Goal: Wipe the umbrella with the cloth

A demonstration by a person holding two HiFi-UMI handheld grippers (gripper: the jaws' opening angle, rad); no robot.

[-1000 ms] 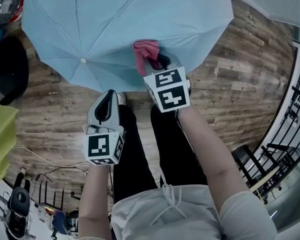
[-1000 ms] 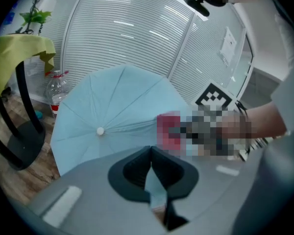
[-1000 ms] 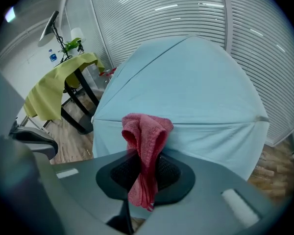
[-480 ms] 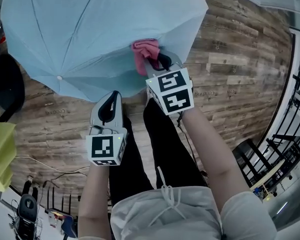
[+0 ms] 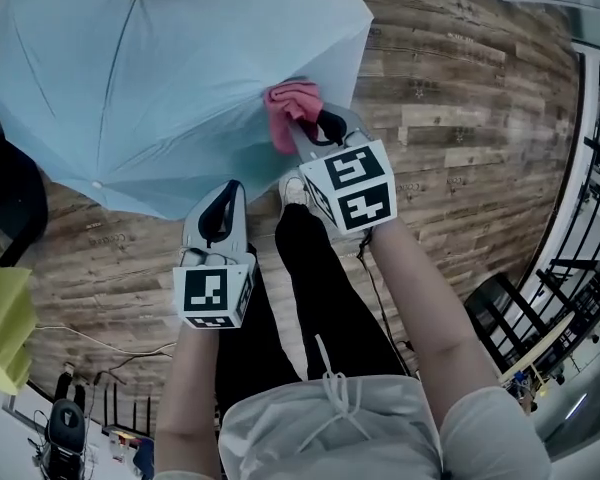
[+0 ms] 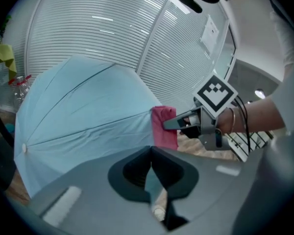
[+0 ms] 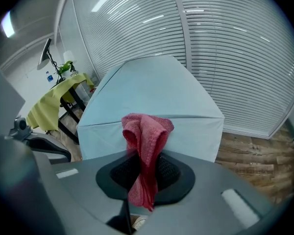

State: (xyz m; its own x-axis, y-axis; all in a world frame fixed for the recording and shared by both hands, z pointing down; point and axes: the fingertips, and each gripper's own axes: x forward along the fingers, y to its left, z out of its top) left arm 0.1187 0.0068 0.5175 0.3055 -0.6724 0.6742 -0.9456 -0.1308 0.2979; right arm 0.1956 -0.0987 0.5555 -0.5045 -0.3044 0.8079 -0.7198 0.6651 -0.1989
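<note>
The open light-blue umbrella (image 5: 160, 78) fills the upper left of the head view, its canopy facing me. A pink cloth (image 5: 292, 106) is pressed against its near panel, and my right gripper (image 5: 305, 128) is shut on it. In the right gripper view the cloth (image 7: 146, 146) hangs folded between the jaws in front of the umbrella (image 7: 152, 92). My left gripper (image 5: 228, 190) sits at the canopy's lower rim. Its jaws are together, with a sliver of blue fabric showing between them in the left gripper view (image 6: 151, 155). That view also shows the umbrella (image 6: 88, 111) and the cloth (image 6: 164, 126).
Wooden plank floor (image 5: 460, 118) lies all around. The person's dark-trousered legs (image 5: 320, 288) and a white shoe (image 5: 293, 190) are just below the umbrella. A yellow cover (image 5: 0, 308) and a black chair (image 5: 15, 183) are at left, a metal railing (image 5: 580, 228) at right, cables (image 5: 100, 343) at lower left.
The umbrella has shifted left and turned, its rib tip sliding down-left along the rim. The cloth now lies nearer the canopy's right edge. Both grippers keep their grip.
</note>
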